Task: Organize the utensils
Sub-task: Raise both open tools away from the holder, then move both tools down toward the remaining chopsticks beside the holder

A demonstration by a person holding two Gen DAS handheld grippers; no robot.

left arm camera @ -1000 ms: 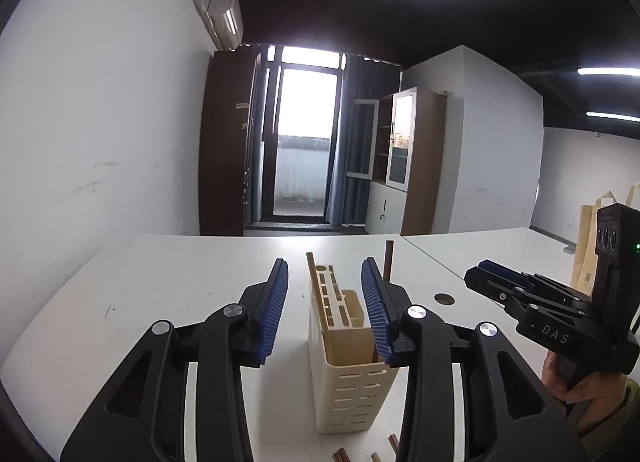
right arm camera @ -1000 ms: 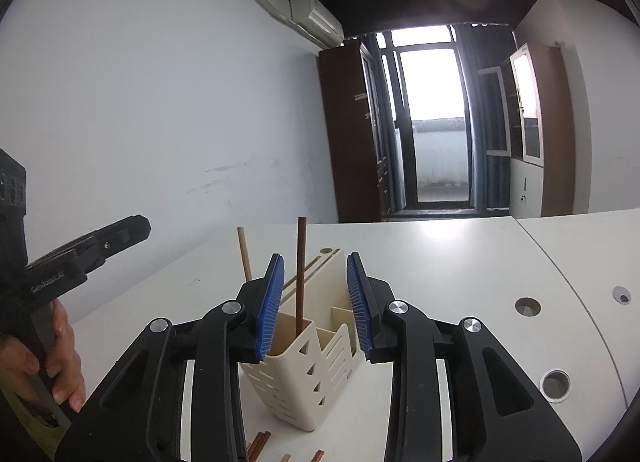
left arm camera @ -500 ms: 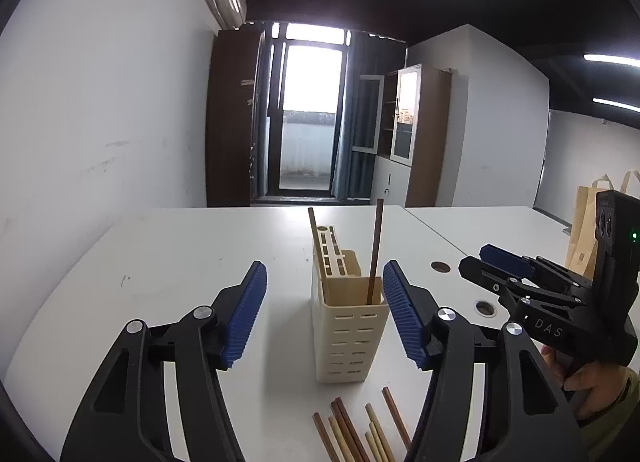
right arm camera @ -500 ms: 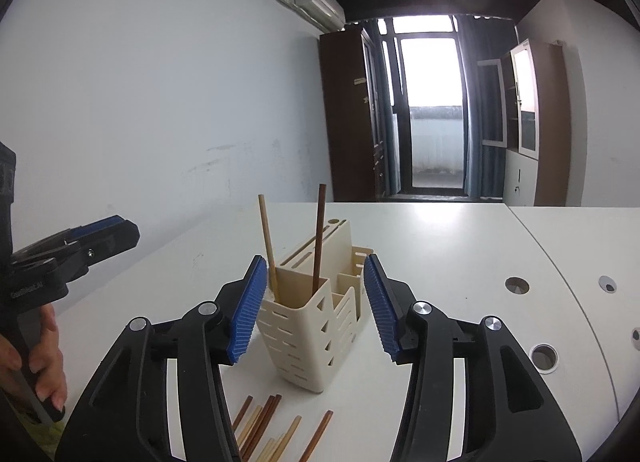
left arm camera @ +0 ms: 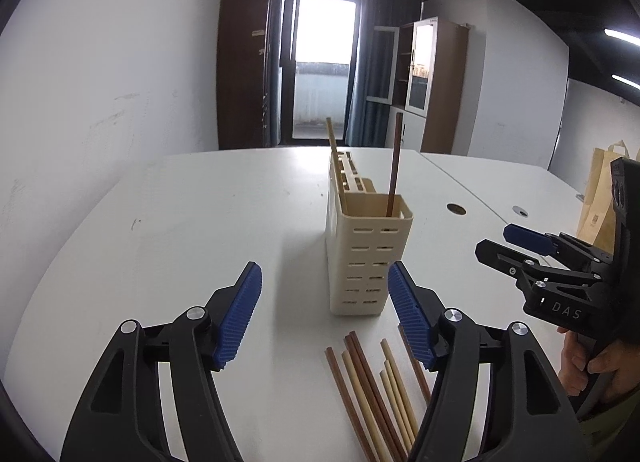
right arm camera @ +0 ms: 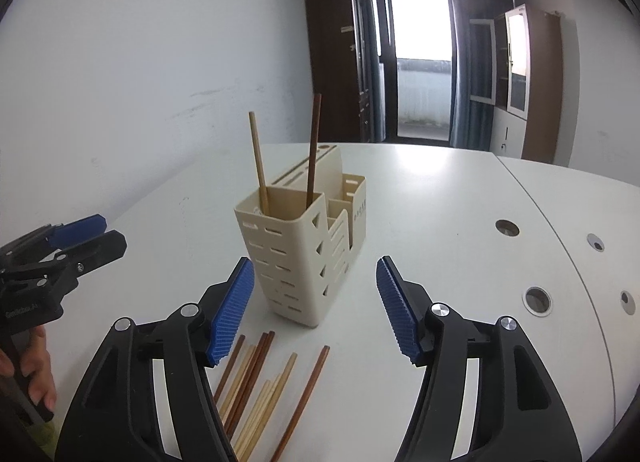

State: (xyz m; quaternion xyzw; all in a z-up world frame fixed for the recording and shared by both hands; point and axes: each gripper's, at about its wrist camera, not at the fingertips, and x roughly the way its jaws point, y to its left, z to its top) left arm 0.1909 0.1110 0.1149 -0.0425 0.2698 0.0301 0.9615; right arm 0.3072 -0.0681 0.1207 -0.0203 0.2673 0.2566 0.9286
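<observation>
1. The left gripper (left arm camera: pixel 325 316) stands wide, and nothing is between its blue pads (left arm camera: pixel 240 316). Its jaws have just been opening.
2. The right gripper (right arm camera: pixel 315 312) is also wide and holds nothing; its jaws have just been opening too.
3. The cream holder (left arm camera: pixel 366 258) stands upright on the white table (left arm camera: pixel 180 230), ahead of both grippers and a little above their tips in each view. No pad touches it.
4. In the holder's front compartment stand two sticks: a dark brown chopstick (right arm camera: pixel 313 150) and a light chopstick (right arm camera: pixel 258 160). Both lean slightly and rise well over the rim.
5. The loose chopsticks (left arm camera: pixel 372 390) lie flat on the table just in front of the holder, brown and pale ones mixed, almost parallel. In the left wrist view they lie between the two fingers, nearer to the right-side one, and one brown stick passes under it.
6. In the right wrist view the same bundle (right arm camera: pixel 256 386) lies close to the left-side finger, and one brown stick lies apart, toward the middle.
7. Each gripper shows in the other's view, well to the side of the holder, with a hand (left arm camera: pixel 592 366) on its handle.
8. Left of the holder the table is bare up to its curved edge near the white wall (left arm camera: pixel 100 82).
9. Right of the holder there is a seam, and round cable holes (right arm camera: pixel 538 300) lie further off.
</observation>
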